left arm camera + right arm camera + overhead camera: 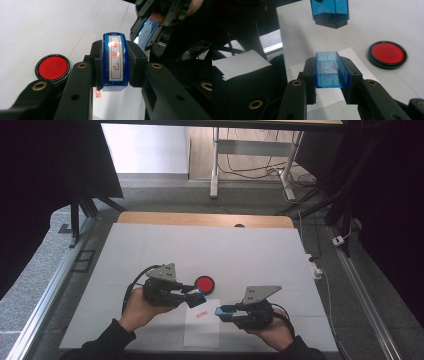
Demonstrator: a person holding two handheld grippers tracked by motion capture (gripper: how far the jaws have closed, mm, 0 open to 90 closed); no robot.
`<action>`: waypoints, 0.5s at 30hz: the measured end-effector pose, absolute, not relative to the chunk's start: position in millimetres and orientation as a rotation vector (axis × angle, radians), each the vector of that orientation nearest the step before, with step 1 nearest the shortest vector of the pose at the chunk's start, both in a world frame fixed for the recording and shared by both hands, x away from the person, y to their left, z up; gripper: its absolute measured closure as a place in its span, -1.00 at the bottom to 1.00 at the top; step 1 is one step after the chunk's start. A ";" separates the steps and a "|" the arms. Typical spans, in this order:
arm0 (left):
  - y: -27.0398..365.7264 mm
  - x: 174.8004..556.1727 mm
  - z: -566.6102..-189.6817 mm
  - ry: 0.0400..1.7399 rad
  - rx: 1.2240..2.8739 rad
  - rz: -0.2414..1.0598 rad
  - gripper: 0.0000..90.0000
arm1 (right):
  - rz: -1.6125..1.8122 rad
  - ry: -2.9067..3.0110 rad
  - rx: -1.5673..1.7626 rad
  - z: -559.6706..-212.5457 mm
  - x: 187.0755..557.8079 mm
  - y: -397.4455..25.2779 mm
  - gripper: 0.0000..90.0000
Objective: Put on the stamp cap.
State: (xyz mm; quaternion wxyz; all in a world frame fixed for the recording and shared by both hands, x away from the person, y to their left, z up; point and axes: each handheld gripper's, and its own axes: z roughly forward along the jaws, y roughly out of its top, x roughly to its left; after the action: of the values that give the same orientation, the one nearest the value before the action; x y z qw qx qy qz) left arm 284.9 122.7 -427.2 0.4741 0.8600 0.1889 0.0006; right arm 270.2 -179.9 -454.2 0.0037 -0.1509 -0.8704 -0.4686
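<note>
Stamp and cap held apart above the printed paper

The left tongs (192, 292) clamp the blue stamp (115, 62) just above the paper sheet (202, 326), clear of the red print (201, 314), probably lifted so the cap can go back on; the right tongs (226, 312) grip the blue cap (332, 70) over the sheet's right edge, open side toward the stamp. One stamp, one cap, one sheet, and one red ink pad (204, 284) just beyond the sheet on the table (150, 250).
</note>
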 end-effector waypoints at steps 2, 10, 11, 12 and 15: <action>123.2 284.9 -426.5 0.461 2.097 -0.002 0.55 | -1.472 -2.706 -0.444 -456.4 273.4 -175.5 0.53; 124.2 284.9 -424.3 0.429 2.075 -0.021 0.56 | -1.470 -2.678 -0.347 -462.7 281.9 -164.9 0.53; 123.9 284.6 -423.8 0.421 2.074 -0.023 0.56 | -1.475 -2.667 -0.345 -463.4 282.6 -163.7 0.53; 123.3 284.3 -423.4 0.411 2.074 -0.026 0.56 | -1.470 -2.659 -0.336 -464.0 283.7 -162.4 0.53; 122.1 283.5 -422.8 0.387 2.074 -0.037 0.56 | -1.470 -2.630 -0.327 -466.2 286.5 -157.8 0.53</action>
State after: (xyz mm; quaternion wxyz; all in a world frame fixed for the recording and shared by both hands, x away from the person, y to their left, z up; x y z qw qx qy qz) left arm 283.5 122.1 -422.8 0.4934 0.8549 0.1595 -0.0154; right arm 286.5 -157.8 -466.2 0.0555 -0.1077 -0.8665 -0.4842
